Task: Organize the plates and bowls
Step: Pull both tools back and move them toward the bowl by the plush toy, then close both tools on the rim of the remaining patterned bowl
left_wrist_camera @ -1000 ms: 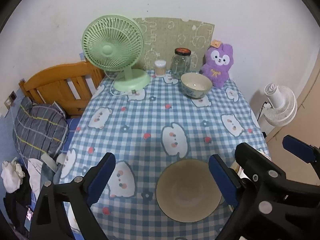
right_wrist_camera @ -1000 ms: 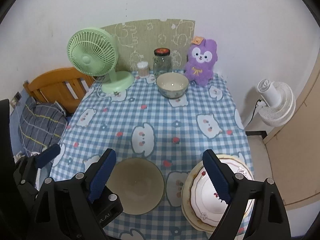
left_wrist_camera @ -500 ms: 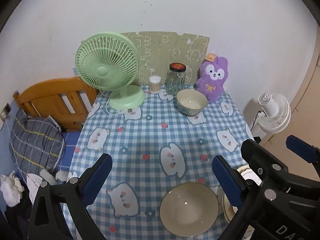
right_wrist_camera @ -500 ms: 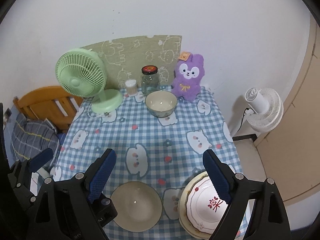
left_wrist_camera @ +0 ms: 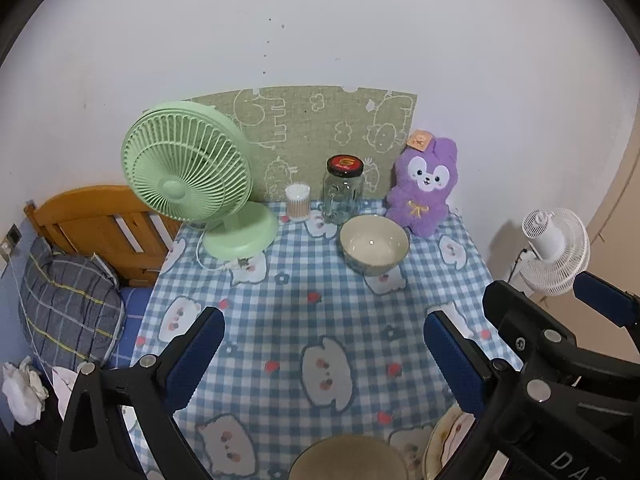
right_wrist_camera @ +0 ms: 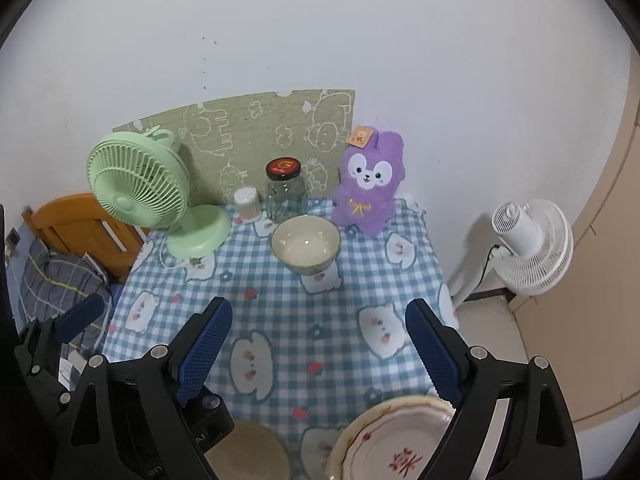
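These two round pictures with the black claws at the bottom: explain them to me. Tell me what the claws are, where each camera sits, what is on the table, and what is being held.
The claws are hand-held grippers, one per hand, each carrying a fisheye camera that looks along its fingers. One picture comes from the left gripper, the other from the right gripper. Both stand open and hold nothing.

On the checked tablecloth stand a green fan, a cotton swab pot, a glass jar, a purple plush toy and a far bowl. At the near edge sit a near bowl and stacked plates.
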`<state>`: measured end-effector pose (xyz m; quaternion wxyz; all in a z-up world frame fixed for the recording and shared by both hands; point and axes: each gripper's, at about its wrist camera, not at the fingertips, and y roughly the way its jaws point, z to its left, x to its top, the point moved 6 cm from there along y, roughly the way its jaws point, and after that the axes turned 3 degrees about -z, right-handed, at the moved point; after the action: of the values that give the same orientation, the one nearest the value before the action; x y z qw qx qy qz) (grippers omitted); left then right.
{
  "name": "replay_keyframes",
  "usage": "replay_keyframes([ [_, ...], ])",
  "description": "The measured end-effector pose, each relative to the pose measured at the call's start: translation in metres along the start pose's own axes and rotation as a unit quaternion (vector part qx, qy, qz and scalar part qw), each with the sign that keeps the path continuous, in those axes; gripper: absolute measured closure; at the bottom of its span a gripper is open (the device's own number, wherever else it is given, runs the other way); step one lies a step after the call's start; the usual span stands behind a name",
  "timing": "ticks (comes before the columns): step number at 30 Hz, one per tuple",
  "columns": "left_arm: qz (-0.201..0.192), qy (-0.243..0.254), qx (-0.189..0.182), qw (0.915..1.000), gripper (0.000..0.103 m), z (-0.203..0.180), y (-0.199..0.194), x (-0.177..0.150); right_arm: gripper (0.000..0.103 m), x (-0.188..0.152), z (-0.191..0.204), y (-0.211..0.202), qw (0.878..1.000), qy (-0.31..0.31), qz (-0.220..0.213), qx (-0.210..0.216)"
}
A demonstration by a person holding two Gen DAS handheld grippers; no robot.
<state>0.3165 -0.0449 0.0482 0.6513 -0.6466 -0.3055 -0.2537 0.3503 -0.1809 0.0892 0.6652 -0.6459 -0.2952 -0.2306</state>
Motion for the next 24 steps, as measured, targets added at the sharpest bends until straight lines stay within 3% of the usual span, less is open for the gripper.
replay_keyframes([
  [8,0.003,-0.03,0.014,0.9994,0.003,-0.018,0.037,0.022,0.013,0.03,-0.017,0.043,0.999,-0.023,-0.004,0.029],
  [17,-0.011,-0.017,0.048,0.9986,0.008,-0.035,0.076,0.047,0.013,0.051,-0.033,0.089,0.999,-0.019,-0.005,0.041],
  [24,0.009,-0.011,0.036,0.9992,0.014,-0.049,0.115,0.057,0.013,0.062,-0.04,0.13,0.998,-0.03,0.009,0.05],
])
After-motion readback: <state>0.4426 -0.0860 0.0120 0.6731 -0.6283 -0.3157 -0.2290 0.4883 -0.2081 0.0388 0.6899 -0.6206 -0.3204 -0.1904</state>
